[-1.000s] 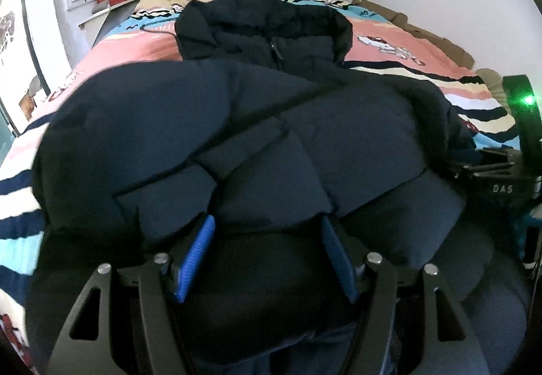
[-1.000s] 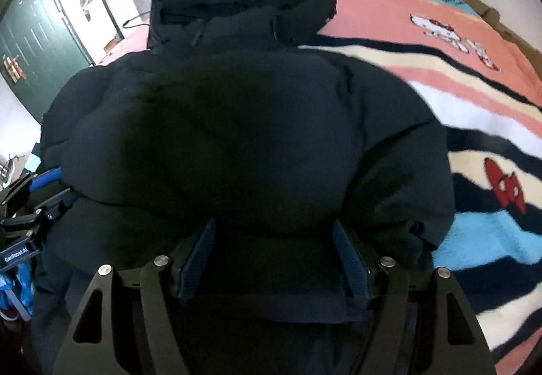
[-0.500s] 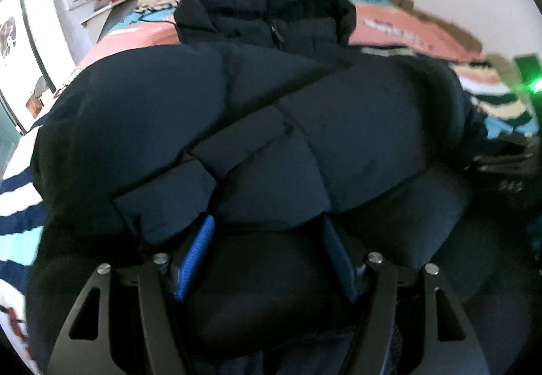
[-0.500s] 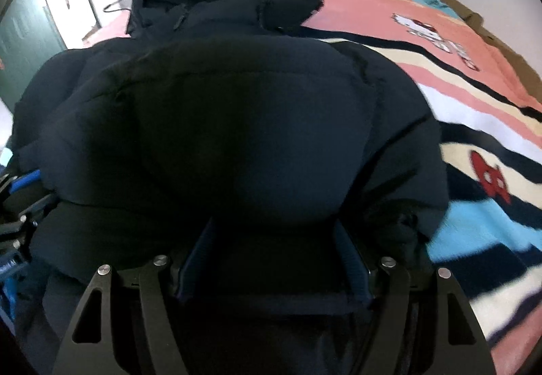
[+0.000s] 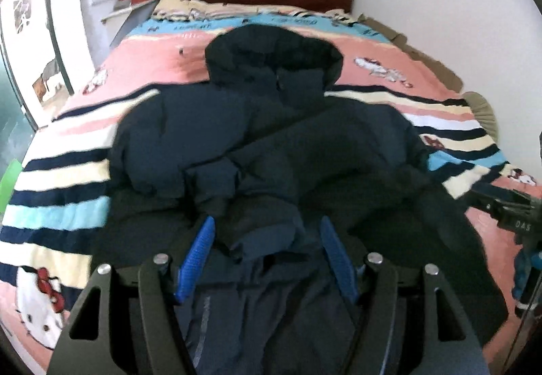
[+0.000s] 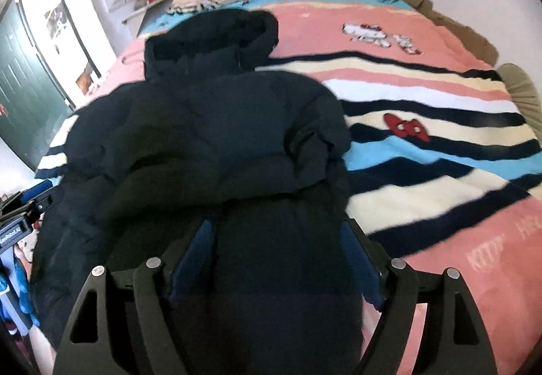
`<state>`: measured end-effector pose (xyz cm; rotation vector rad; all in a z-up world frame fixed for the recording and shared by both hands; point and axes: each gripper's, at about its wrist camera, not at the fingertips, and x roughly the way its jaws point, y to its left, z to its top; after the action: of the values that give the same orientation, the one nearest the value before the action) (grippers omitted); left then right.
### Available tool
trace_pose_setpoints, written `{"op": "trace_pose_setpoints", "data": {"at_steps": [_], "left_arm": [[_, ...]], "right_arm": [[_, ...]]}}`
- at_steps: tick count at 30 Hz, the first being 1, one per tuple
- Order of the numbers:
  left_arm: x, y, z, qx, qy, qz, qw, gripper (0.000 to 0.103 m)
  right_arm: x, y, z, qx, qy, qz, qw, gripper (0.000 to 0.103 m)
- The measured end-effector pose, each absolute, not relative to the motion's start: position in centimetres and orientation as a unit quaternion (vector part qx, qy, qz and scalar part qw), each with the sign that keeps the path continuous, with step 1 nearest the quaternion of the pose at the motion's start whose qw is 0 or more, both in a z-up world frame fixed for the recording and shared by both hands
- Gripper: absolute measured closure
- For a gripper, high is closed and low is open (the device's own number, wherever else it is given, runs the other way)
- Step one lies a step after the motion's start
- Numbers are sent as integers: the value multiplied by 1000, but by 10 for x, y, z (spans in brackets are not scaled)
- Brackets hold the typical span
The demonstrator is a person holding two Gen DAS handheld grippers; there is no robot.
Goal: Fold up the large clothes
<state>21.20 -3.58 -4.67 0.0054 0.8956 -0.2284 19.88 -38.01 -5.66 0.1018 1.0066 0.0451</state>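
Half the striped blanket (image 6: pixel 440 138) beside the jacket (image 6: pixel 220 124) seems bare.

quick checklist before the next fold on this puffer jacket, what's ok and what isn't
1. Left gripper has jacket fabric between its blue pads: ok, a bunched fold sits there; whether it is pinched: cannot tell.
2. Right gripper on the hem: not ok. Its jaws have just been opening; fabric lies between them, firm contact not evident.
3. Navy puffer jacket lies on the striped blanket: ok, though its near hem hangs toward the grippers.
4. Hood lies flat at the far end: ok.
5. Sleeves folded onto the body: ok.
6. Bottom fold even: cannot tell, hem hidden behind the fingers.
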Motion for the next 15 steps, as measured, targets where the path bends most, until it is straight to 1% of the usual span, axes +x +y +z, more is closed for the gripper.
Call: {"op": "trace_pose_setpoints", "data": {"at_steps": [8,15], "left_arm": [[194,7,14,-13,395,-98,913,39],[212,53,37,-27,397,-72,915,39]], "right_arm": [[162,-394,2,57,434,15,899,23],[169,-412,40,62,406,1,912,22]]}}
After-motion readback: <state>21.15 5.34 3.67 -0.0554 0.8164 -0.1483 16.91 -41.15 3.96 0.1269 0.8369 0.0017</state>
